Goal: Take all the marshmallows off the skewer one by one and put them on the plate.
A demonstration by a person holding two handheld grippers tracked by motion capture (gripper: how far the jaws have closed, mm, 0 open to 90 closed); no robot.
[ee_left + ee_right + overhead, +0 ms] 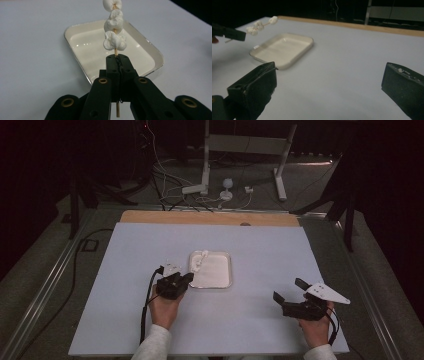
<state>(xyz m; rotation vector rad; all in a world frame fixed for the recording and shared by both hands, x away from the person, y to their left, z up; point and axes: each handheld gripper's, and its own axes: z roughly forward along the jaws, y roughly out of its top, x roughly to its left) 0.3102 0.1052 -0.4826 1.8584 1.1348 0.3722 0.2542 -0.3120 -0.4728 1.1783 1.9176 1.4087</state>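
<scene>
A thin wooden skewer (pixel 115 52) carries three white marshmallows (pixel 114 40), and my left gripper (pixel 117 60) is shut on its lower end. The skewer sticks out over the near left part of an empty white tray (pixel 152 53). From above, the left gripper (pixel 187 278) sits at the tray's (pixel 225 284) left edge with the marshmallows (pixel 198 261) over it. My right gripper (pixel 288 290) is open at the table's right, well apart from the tray, nothing between its jaws. In the right gripper view the marshmallow skewer (pixel 260 25) hangs above the tray (pixel 297 52) at far left.
A white sheet (pixel 260 250) covers the table, with a wooden strip (pixel 210 217) along the far edge. Beyond it, on the floor, are cables and a white stand (pixel 205 170). Dark surroundings ring the table.
</scene>
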